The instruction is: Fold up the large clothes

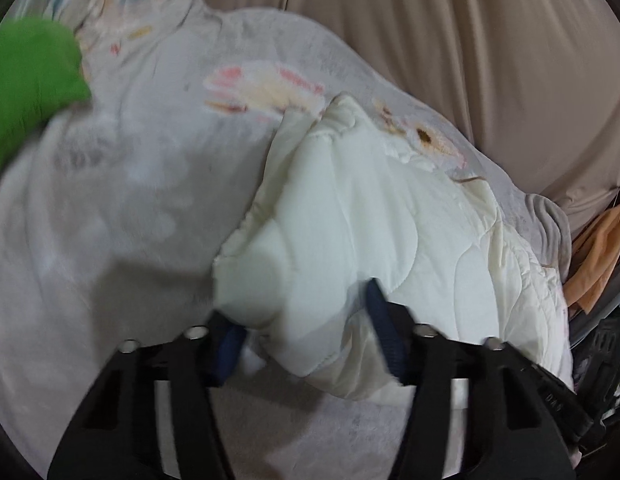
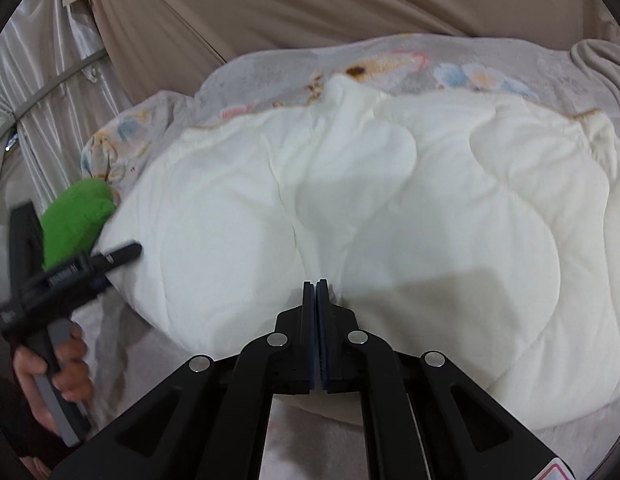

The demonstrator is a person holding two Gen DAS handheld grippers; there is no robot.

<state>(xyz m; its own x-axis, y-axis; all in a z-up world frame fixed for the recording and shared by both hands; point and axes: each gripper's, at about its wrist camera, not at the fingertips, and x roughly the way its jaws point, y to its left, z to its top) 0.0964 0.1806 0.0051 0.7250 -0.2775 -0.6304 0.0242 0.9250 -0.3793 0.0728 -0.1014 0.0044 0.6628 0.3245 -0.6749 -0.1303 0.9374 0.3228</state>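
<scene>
Lying half-folded on the bed, white underside turned over, the quilt is gripped at its fold by both grippers: left gripper, right gripper clenched; further folds appear needed.

The puffy white quilt is filling the middle of the bed, blocking any low pass across it. The green cloth is crowding its left edge. The beige curtain is closing off the far side. Flat floral sheet is lying open left of the quilt.
</scene>
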